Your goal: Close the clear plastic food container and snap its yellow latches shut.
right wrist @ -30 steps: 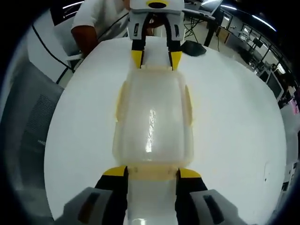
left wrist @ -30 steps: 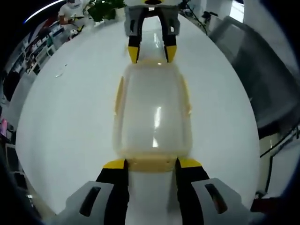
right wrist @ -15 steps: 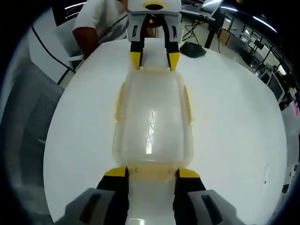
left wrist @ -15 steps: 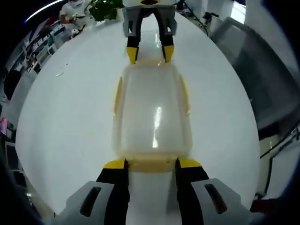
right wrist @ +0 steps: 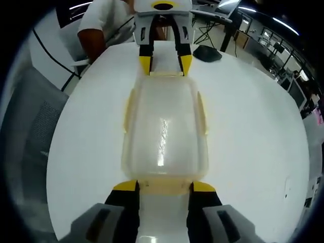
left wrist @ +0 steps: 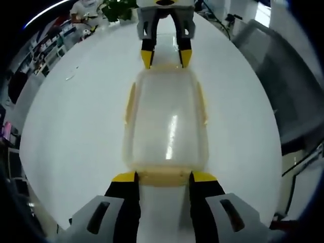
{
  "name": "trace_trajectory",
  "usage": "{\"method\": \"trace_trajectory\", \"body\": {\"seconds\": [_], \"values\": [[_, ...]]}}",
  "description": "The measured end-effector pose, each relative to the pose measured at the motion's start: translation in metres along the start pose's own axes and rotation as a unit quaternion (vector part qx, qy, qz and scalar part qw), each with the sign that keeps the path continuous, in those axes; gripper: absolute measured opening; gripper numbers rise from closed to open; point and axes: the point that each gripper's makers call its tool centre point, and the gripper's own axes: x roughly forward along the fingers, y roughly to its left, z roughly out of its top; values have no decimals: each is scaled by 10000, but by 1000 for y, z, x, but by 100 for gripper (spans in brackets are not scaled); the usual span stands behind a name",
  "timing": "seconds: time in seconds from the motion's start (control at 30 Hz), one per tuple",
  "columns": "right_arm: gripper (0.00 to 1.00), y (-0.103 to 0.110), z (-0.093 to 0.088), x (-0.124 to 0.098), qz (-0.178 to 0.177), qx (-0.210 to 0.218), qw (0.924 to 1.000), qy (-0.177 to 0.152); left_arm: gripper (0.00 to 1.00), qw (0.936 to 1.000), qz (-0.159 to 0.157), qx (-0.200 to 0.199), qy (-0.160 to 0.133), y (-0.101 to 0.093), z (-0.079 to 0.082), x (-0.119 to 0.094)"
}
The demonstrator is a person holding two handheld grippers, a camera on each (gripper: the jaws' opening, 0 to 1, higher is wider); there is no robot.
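Clear plastic food container (left wrist: 166, 121) sits lid-on in the middle of the white round table (left wrist: 76, 126), long axis running straight between the two grippers. Left gripper view: left gripper (left wrist: 163, 177) at the near end, yellow-tipped jaws spread either side of the near yellow end latch (left wrist: 163, 177), tips touching or just beside the container corners; nothing is pinched between them. Right gripper (left wrist: 166, 56) comes in at the far end of the same view, jaws parted, tips at the far rim. Right gripper view mirrors it: right gripper (right wrist: 163, 186) straddles its near yellow latch (right wrist: 163, 185), jaws apart, not clamping anything; left gripper (right wrist: 165, 63) across at the far end, also spread. Side latches (left wrist: 130, 104) show as yellow strips lying along both long walls, and they look flat against the body; can't tell whether they are actually snapped. Both end latches look folded down level with the lid edge, but engagement isn't readable. Glare streak runs down the lid centre. Off the table: a person's arm and white sleeve (right wrist: 104, 23) behind the far edge in the right gripper view, and a green plant (left wrist: 117, 9) beyond the table in the left gripper view.
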Motion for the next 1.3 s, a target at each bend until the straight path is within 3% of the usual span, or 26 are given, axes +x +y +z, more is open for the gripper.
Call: {"method": "trace_trajectory", "body": {"seconds": [0.13, 0.5, 1.1, 1.3], "values": [[33, 6, 1, -1, 83, -45, 9999, 37, 36, 9998, -5, 66, 190, -6, -1, -1], [33, 6, 9, -14, -40, -127, 9999, -48, 36, 9996, 109, 59, 244, -7, 2, -17], [34, 3, 4, -47, -202, -248, 9995, -67, 36, 9992, 290, 92, 248, -4, 29, -34], [34, 1, -5, -62, -243, -247, 9994, -53, 35, 9993, 344, -9, 123, -3, 46, -42]]}}
